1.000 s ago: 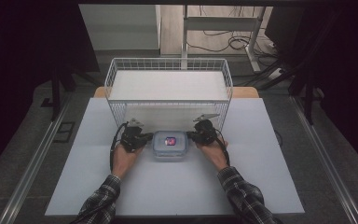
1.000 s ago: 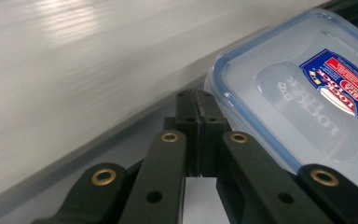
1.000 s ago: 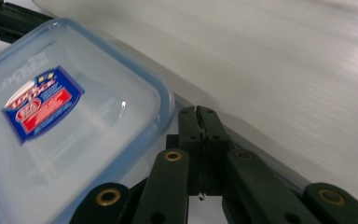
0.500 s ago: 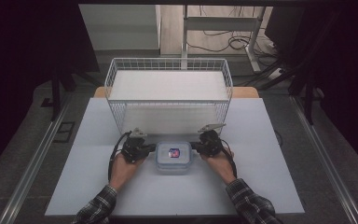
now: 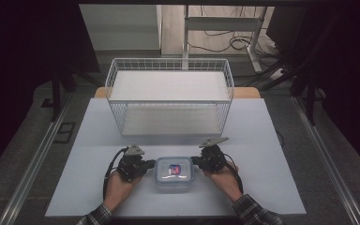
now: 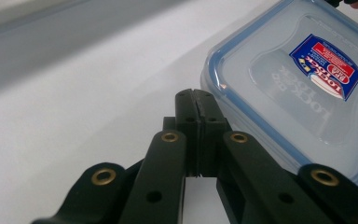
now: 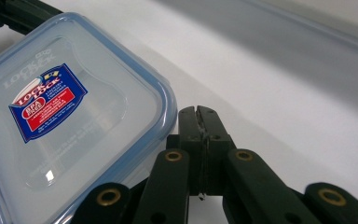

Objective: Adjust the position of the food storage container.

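Near the table's (image 5: 281,140) front edge, a clear plastic food container (image 5: 174,173) with a blue-rimmed lid lies flat between the two hands. From above, the left gripper (image 5: 151,163) meets its left side and the right gripper (image 5: 196,161) its right side, each tip at the rim. The left gripper view brings what the high view cannot: jaws pressed together on nothing, tip just beside the lid's edge, and a red-and-blue label (image 6: 325,65). The right gripper view shows the same, jaws pressed together. Farther back stands a white wire basket (image 5: 170,96).
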`<state>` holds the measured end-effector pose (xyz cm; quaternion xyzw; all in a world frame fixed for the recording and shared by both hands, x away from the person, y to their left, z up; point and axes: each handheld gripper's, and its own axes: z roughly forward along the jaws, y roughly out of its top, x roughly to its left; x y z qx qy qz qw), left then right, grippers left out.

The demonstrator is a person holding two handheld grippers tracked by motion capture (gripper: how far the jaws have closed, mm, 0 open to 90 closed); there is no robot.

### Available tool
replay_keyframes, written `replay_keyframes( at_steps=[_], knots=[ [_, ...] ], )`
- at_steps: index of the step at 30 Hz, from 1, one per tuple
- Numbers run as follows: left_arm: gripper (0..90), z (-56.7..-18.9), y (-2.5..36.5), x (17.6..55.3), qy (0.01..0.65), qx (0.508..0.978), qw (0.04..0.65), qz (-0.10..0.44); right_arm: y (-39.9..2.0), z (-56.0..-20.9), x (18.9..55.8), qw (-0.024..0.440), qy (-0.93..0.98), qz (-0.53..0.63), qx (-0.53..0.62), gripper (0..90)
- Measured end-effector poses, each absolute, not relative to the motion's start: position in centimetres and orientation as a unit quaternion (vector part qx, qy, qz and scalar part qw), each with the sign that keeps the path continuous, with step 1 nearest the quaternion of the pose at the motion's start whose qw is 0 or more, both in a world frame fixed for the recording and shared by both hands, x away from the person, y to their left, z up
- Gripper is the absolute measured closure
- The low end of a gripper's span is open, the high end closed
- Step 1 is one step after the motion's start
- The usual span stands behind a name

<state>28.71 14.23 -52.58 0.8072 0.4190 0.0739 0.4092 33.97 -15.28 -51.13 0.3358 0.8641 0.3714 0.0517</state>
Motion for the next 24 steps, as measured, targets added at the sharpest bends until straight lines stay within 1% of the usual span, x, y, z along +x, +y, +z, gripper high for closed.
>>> replay_keyframes(
  at_steps=[4, 6, 8, 10, 12, 14, 16, 17, 19, 20, 21, 22, 24],
  knots=[
    [89.9, -52.5, 14.2, 28.1, 0.418, 0.805, 0.415, 0.077, -15.1, -50.9, 32.9, 0.070, 0.871, 0.360, 0.326, 88.5],
    [89.5, -52.0, 14.7, 28.0, 0.420, 0.797, 0.424, 0.094, -15.2, -50.7, 32.7, 0.088, 0.869, 0.364, 0.325, 87.6],
    [86.0, -51.5, 15.3, 27.8, 0.423, 0.789, 0.431, 0.108, -15.7, -50.1, 32.5, 0.097, 0.860, 0.378, 0.328, 86.8],
    [80.5, -51.3, 16.3, 27.5, 0.432, 0.775, 0.451, 0.100, -16.5, -49.5, 32.2, 0.104, 0.850, 0.394, 0.334, 85.4],
    [75.3, -51.3, 16.8, 27.1, 0.435, 0.771, 0.455, 0.096, -17.2, -49.2, 31.8, 0.100, 0.844, 0.405, 0.337, 83.1],
    [67.8, -51.3, 17.2, 26.6, 0.436, 0.771, 0.454, 0.096, -17.7, -49.0, 31.3, 0.100, 0.842, 0.408, 0.337, 79.3],
    [56.4, -51.3, 17.4, 26.0, 0.435, 0.772, 0.454, 0.096, -18.3, -48.9, 30.6, 0.104, 0.840, 0.414, 0.335, 72.2],
    [48.7, -51.3, 17.5, 25.6, 0.432, 0.775, 0.452, 0.093, -18.5, -48.8, 30.4, 0.105, 0.839, 0.416, 0.335, 65.7],
    [33.2, -51.6, 17.7, 25.1, 0.429, 0.775, 0.454, 0.089, -18.9, -48.8, 29.9, 0.102, 0.838, 0.416, 0.339, 50.0],
    [26.2, -51.7, 17.8, 25.0, 0.429, 0.776, 0.454, 0.083, -19.2, -49.0, 29.7, 0.099, 0.837, 0.418, 0.340, 45.3],
    [22.5, -51.9, 17.9, 24.8, 0.431, 0.775, 0.456, 0.077, -19.4, -49.1, 29.6, 0.097, 0.837, 0.418, 0.341, 41.9],
    [20.7, -51.9, 18.1, 24.8, 0.430, 0.774, 0.459, 0.072, -19.6, -49.2, 29.5, 0.093, 0.835, 0.419, 0.344, 39.4],
    [13.2, -51.8, 18.2, 24.9, 0.434, 0.771, 0.460, 0.071, -19.9, -49.3, 29.5, 0.084, 0.832, 0.427, 0.345, 34.9]
  ],
)
